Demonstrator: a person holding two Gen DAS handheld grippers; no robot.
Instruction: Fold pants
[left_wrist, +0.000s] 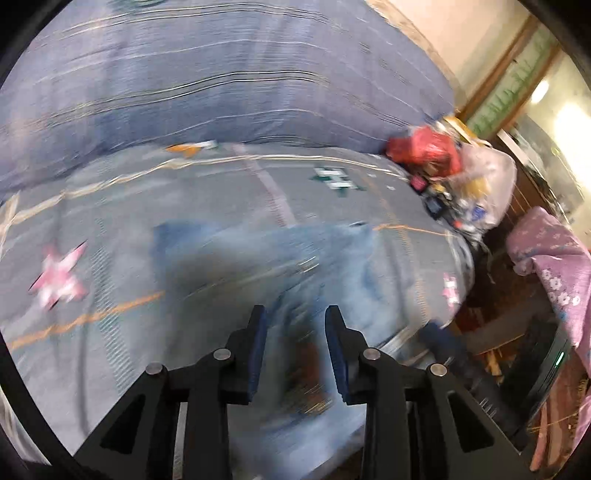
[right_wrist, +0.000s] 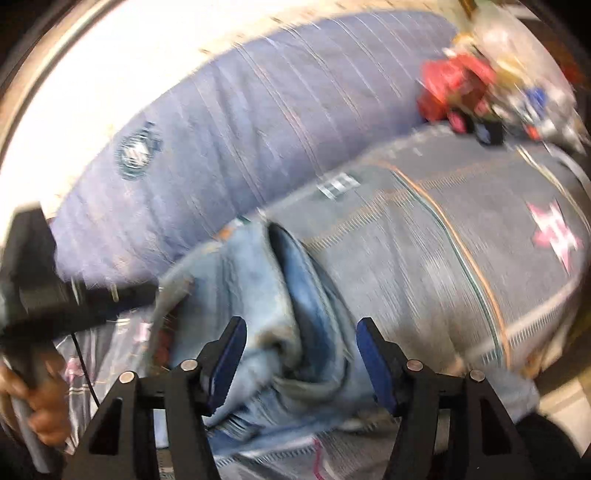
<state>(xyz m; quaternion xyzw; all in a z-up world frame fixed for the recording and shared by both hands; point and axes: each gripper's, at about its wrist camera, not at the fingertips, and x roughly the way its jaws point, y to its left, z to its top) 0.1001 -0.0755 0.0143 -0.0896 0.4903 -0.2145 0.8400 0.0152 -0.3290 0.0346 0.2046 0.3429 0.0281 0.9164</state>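
Observation:
Light blue jeans (left_wrist: 258, 258) lie on the grey patterned bed cover (left_wrist: 147, 203), blurred in the left wrist view. My left gripper (left_wrist: 295, 317) hovers over them with a clear gap between its blue pads, and I see nothing pinched. In the right wrist view the jeans (right_wrist: 266, 295) are bunched into a thick fold. That fold runs between the fingers of my right gripper (right_wrist: 301, 328), whose jaws stand wide and off the cloth. The left gripper's black body (right_wrist: 37, 288) shows at the left edge, held by a hand (right_wrist: 37, 406).
A big blue striped quilt (left_wrist: 221, 74) is rolled along the far side of the bed. A red bag (left_wrist: 424, 147) and clutter in plastic sit at the bed's far corner. A purple floral cloth (left_wrist: 554, 266) hangs off to the right, past the bed edge.

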